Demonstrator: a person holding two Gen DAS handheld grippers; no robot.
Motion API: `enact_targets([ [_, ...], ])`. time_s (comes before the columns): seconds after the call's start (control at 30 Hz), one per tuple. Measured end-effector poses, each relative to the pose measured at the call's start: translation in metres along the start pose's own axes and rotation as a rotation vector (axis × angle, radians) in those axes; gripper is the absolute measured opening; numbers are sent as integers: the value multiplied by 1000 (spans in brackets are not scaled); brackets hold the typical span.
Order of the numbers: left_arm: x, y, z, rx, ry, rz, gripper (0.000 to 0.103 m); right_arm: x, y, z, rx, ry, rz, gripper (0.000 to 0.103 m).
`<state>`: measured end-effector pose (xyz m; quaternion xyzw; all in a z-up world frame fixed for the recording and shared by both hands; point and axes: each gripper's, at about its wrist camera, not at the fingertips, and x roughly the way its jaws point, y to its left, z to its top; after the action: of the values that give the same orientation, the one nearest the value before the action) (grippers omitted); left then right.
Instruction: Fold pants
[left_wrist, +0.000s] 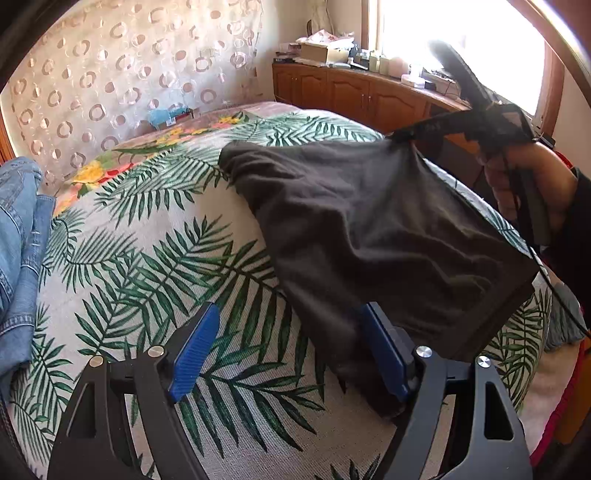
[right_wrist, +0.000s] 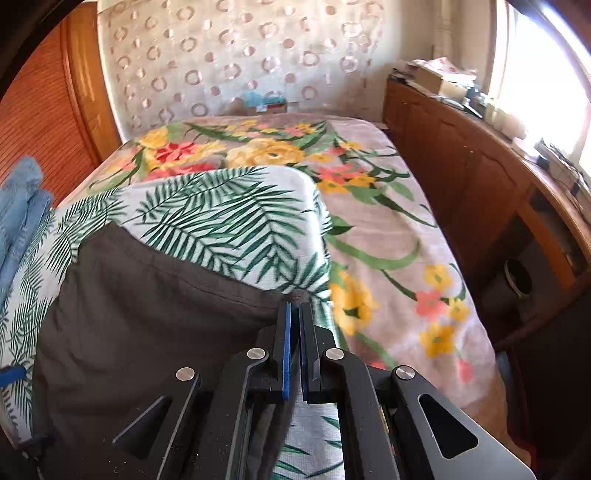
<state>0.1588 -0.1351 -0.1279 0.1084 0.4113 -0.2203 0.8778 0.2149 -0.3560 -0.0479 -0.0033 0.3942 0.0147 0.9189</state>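
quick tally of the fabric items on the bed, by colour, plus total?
Dark brown pants: 1
Blue jeans: 1
Palm-leaf cloth: 1
Flowered bedspread: 1
Total: 4

The right tongs are shut on a corner of the dark brown pants; the left tongs are open.

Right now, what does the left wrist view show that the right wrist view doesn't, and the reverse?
Left wrist only: the left gripper open, nothing between its pads, and a hand holding the right gripper, lifting a corner of the dark pants.

Right wrist only: the right gripper from close up, shut on the pants' edge, and the dark pot beside the bed.

Both: the pants, palm-leaf cover, denim, wooden cabinets.
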Motion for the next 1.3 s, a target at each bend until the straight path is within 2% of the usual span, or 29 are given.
enact_targets([
  [0.1, 0, 2, 0, -11, -2, -8, 80, -7, 0, -2, 11, -4, 20, 4],
  [0.17, 0, 2, 0, -14, -1, -11, 80, -13, 1, -6, 6, -5, 17, 13],
  [0.27, -3, 4, -1, -14, -8, -10, 80, -32, 3, -16, -10, -35, 37, 21],
  [0.47, -25, 6, -7, 2, -34, -26, 80, -83, 22, -66, -74, -90, 108, 44],
  [0.7, -50, 1, -25, 23, -45, -75, 79, -117, 33, -135, -89, -93, 150, 45],
  [0.8, -51, -1, -31, 36, -36, -91, 72, -123, 33, -152, -74, -91, 142, 45],
  [0.97, -42, -9, -34, 51, -9, -118, 54, -134, 37, -168, -75, -97, 121, 45],
  [1.03, -40, -14, -34, 62, -1, -126, 50, -135, 39, -172, -76, -90, 117, 45],
  [1.3, -35, -28, -35, 98, 15, -140, 43, -126, 44, -166, -70, -72, 96, 45],
])
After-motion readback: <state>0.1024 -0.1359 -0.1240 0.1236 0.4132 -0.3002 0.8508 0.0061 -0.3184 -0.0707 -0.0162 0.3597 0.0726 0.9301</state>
